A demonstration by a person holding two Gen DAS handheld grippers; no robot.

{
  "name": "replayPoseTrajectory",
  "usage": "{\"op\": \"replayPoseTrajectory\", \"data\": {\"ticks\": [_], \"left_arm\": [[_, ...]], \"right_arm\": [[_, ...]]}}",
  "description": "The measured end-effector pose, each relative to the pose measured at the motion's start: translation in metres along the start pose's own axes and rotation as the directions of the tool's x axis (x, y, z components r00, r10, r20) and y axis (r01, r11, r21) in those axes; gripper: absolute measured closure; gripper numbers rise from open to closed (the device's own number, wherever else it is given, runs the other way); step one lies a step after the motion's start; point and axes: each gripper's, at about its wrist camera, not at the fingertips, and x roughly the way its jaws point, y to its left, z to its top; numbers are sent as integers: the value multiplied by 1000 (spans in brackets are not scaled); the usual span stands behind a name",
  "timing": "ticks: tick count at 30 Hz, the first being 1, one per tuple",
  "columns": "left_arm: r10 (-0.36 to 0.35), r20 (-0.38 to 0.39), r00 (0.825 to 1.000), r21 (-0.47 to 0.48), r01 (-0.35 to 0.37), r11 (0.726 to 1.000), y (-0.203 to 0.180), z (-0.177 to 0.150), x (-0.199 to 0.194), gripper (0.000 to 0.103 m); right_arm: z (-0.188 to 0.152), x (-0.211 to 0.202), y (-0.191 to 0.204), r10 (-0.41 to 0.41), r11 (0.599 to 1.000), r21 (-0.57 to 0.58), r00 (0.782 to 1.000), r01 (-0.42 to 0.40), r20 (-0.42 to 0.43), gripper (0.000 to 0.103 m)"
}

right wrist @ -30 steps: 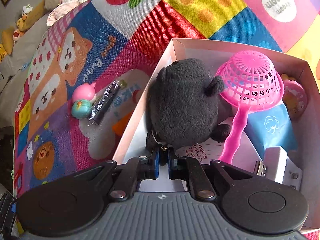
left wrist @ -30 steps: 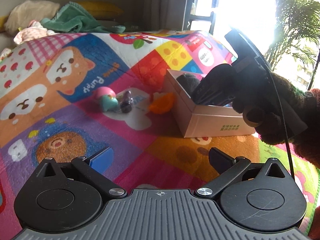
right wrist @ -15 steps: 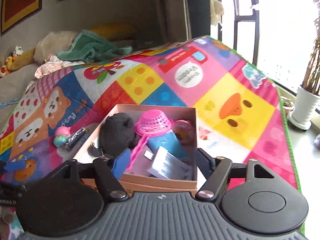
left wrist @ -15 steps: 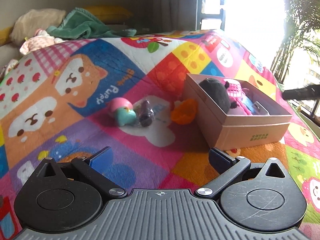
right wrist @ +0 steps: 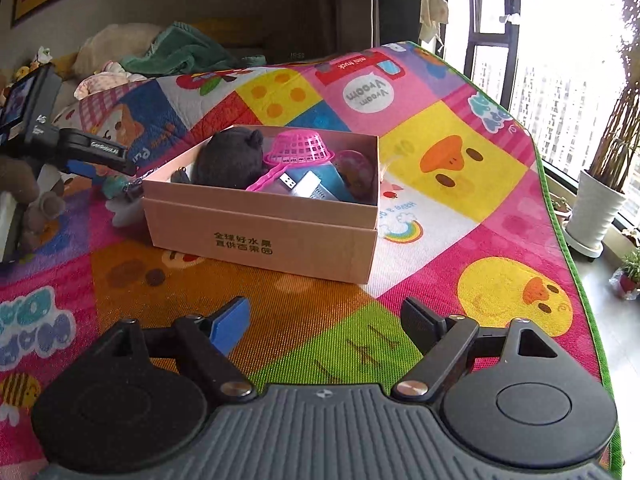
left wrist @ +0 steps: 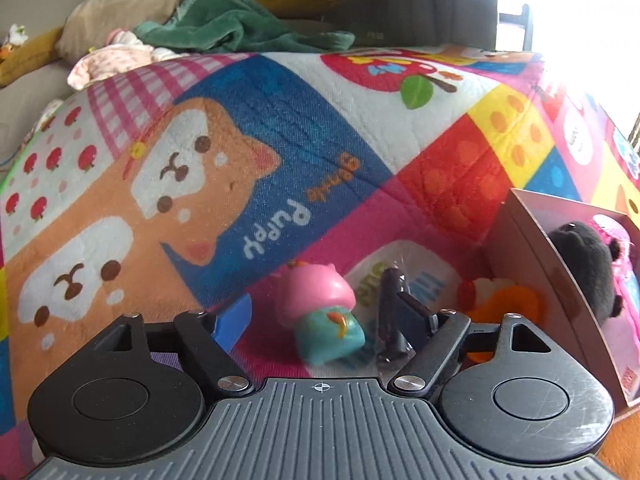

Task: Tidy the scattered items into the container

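Note:
A cardboard box (right wrist: 276,236) sits on the colourful play mat and holds a black plush toy (right wrist: 228,158), a pink plastic basket (right wrist: 298,150) and other small items. My left gripper (left wrist: 324,316) is open, low over the mat, with a pink-and-teal squishy toy (left wrist: 326,312) between its fingers. A dark wrapped packet (left wrist: 390,320) lies by the right finger, and an orange toy (left wrist: 508,300) lies beside the box wall (left wrist: 560,304). My right gripper (right wrist: 324,322) is open and empty, well back from the box.
The left gripper's body (right wrist: 80,148) shows at the box's left in the right wrist view. A sofa with a green blanket (left wrist: 240,28) and pillows lies behind the mat. A potted plant (right wrist: 596,208) stands on the floor past the mat's right edge.
My left gripper has moved forward and down, so the squishy toy now lies between its fingers. My right gripper has pulled further back from the box and stays open.

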Motion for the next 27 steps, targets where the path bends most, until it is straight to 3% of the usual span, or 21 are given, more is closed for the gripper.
{"op": "replayPoseTrajectory", "data": {"ticks": [2,3,4,11,16,19,22,24,27], "left_arm": [[9,-6,1000,7,-9,1000,0,3,9,27],[13,-9,1000,14,-13,1000,0,3,11,34],[14,-13,1000,18,-14,1000,0,4,11,49],[-29,60,998,116,22,993,-5,-15,-29,50],[-152,80,985,151,139,979,-13,-41,-83,50],[-263,59,963,159,251,955,-22,-60,-117,50],[-390,29,920,202,376,904,-38,-80,-146,49],[-440,13,898,241,424,873,-51,-91,-159,47],[-450,2,893,280,431,858,-67,-100,-160,40]], "right_arm": [[-4,0,1,5,1000,-1,1000,-5,-7,19],[-6,0,2,4,1000,-1,1000,-4,-10,19],[-8,0,2,1,1000,-2,1000,-1,-13,19],[-12,-5,1,-13,1000,-1,1000,13,-18,17],[-11,-14,6,-10,1000,-22,1000,10,3,15],[-13,-19,9,-9,999,-43,1000,10,11,14],[-14,-22,11,-11,999,-49,1000,12,18,11],[-14,-22,11,-9,999,-43,1000,10,18,11],[-13,-22,13,-4,999,-44,1000,5,20,10]]}}
